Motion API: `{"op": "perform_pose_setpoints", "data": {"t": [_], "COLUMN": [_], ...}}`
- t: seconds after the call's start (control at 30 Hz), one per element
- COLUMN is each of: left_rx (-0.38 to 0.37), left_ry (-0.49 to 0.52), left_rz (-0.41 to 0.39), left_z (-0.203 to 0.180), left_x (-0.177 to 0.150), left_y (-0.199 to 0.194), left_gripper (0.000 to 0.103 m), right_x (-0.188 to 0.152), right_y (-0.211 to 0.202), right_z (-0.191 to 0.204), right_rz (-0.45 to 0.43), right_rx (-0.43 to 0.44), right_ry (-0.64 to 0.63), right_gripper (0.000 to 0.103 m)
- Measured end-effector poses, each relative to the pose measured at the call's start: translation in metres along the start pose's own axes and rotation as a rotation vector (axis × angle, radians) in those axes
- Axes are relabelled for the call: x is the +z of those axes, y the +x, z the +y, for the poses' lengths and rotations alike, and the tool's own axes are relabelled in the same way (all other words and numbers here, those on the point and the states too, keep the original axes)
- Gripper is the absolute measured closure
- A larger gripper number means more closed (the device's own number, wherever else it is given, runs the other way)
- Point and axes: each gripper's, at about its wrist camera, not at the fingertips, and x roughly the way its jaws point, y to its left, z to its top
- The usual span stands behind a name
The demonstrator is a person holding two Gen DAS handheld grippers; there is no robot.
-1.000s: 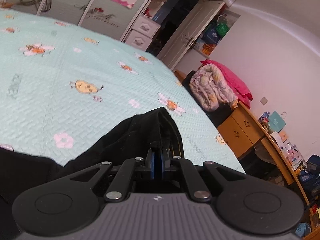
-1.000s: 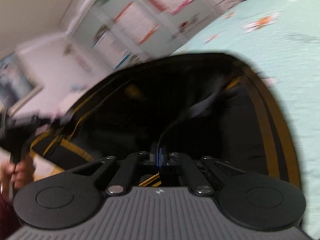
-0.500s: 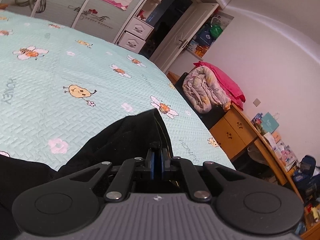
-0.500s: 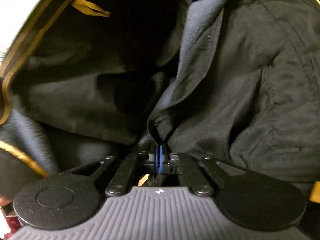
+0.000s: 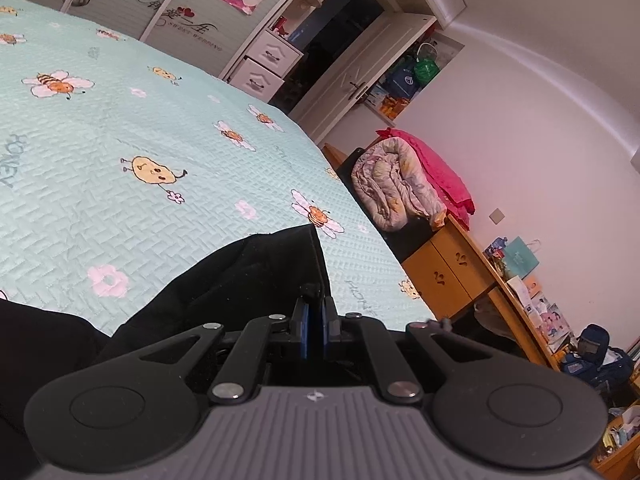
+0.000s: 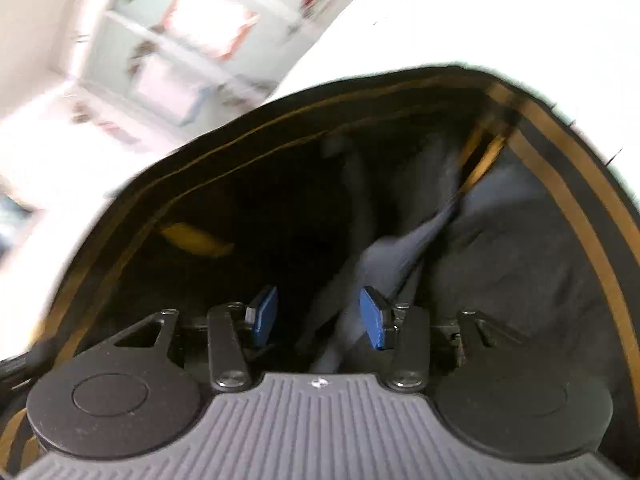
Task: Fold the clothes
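A black garment (image 5: 248,280) lies on the mint bedspread (image 5: 120,152), its edge rising to a point in front of my left gripper (image 5: 315,320), which is shut on a fold of it. In the right wrist view the same black garment (image 6: 520,248), trimmed with yellow stripes (image 6: 592,240), fills the frame, blurred. My right gripper (image 6: 320,316) has its jaws opening, blue pads (image 6: 264,312) apart. A grey fold of cloth (image 6: 384,256) hangs between them beside the right pad, no longer pinched.
The bed's right edge drops toward a wooden cabinet (image 5: 444,272) with a rolled quilt (image 5: 396,184) and pink blanket on top. White wardrobes and drawers (image 5: 268,64) stand beyond the bed. Clutter sits on a desk (image 5: 560,320) at far right.
My right gripper's jaws have parted and let go of the fold they pinched; the view pulled back from the cloth. The left gripper stays shut on the garment, barely shifted.
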Motion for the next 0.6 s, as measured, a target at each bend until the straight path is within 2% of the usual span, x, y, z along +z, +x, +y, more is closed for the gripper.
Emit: {"op": "perform_pose_setpoints", "data": {"t": [0.13,0.23,0.3,0.33,0.4,0.47,0.53,0.6], "left_rx": [-0.016,-0.027,-0.027,-0.026,-0.022,-0.020,-0.021,-0.023], "left_ry": [-0.001,-0.008,-0.004,-0.002,0.006,0.015,0.024,0.033], "left_rz": [0.010,0.009,0.012,0.014,0.013,0.011,0.007,0.006], "left_z": [0.003,0.004,0.003,0.002,0.000,-0.002,-0.006,-0.009], "left_x": [0.001,0.001,0.002,0.003,0.005,0.007,0.009,0.009], "left_y": [0.003,0.005,0.006,0.007,0.008,0.009,0.010,0.011], "left_gripper": [0.098,0.098,0.098,0.098,0.098,0.098,0.098,0.098], "right_x": [0.004,0.010,0.011,0.012,0.007,-0.002,-0.028,-0.059], "right_y": [0.002,0.013,0.024,0.028,0.032,0.034,0.043,0.046], "right_z": [0.003,0.002,-0.001,-0.002,-0.006,-0.013,-0.007,0.010], "right_rz": [-0.082,-0.102,-0.098,-0.081,-0.039,0.022,0.134,0.240], "right_rx": [-0.055,-0.126,-0.138,-0.108,-0.059,0.046,0.170,0.156], "right_ry": [-0.069,-0.091,-0.073,-0.071,-0.049,0.081,0.222,0.180], "right_gripper": [0.056,0.056,0.056,0.059,0.103,0.103,0.103,0.103]}}
